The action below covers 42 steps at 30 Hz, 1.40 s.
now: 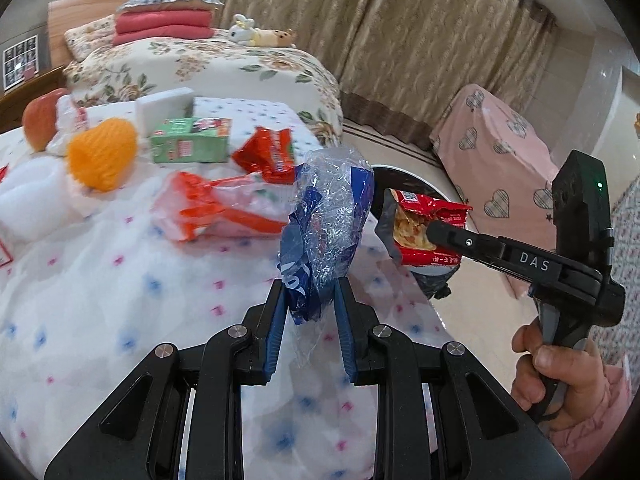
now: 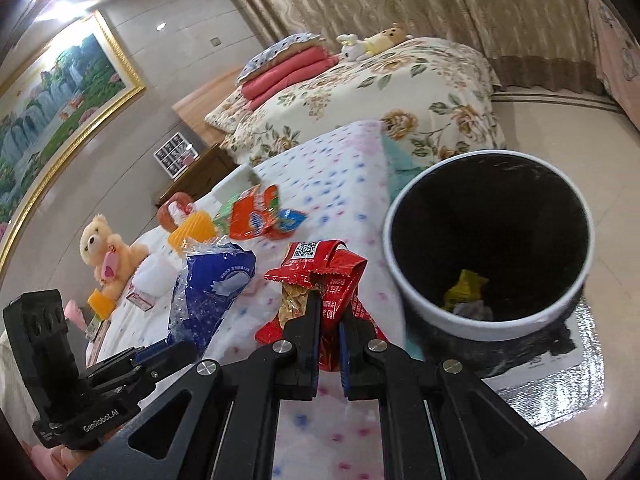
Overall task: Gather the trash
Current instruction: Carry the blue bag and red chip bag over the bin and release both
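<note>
Dotted bedspread [image 1: 100,280] w/ green box [image 1: 190,142], 2 red wrappers, orange ball [image 1: 102,152].

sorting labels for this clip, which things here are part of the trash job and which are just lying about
Job: blue plastic wrapper, red snack packet, trash bin, orange wrapper.

Lying about: teddy bear, apple, green box, folded blankets.

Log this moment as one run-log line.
left gripper: shut on crumpled blue-and-clear plastic bag | right gripper: shut on red foil snack wrapper | white-rimmed black bin: beside bed, some trash inside

Floral bed [image 1: 224,66], beige curtains [image 1: 360,20], glossy floor [image 2: 552,128]
</note>
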{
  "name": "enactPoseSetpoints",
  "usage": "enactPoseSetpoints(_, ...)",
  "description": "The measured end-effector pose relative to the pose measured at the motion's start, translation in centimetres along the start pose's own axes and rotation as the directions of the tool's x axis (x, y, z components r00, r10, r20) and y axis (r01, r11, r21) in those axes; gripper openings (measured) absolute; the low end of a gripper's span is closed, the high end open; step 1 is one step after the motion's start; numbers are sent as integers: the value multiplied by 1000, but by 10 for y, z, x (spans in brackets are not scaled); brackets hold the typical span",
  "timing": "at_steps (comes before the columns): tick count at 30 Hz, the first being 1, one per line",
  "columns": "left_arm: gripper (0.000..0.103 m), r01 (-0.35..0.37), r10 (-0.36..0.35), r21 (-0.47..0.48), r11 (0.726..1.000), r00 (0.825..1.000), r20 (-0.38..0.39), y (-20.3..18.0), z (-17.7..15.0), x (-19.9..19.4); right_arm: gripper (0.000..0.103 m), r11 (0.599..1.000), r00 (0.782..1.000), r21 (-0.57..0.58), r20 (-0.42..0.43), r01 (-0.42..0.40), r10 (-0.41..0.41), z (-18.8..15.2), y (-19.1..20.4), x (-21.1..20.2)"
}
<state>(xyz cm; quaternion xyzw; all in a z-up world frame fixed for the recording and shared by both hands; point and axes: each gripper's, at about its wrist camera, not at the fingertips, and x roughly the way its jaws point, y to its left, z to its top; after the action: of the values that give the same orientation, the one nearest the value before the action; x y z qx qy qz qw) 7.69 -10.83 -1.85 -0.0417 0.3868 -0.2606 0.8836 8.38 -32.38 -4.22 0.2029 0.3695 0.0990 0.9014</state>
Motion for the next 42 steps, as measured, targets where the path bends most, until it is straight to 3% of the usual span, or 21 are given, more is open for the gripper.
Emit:
enactPoseSetpoints(23,23,35,-24,147,988,996,-81,-67,35,65,7,984,984,76,62,160,-165,20,-70,-24)
enactPoseSetpoints(42,23,34,-8,191,981,991,-136,-94,58,107,9,973,975,94,50,210,-216,38,-100,-15)
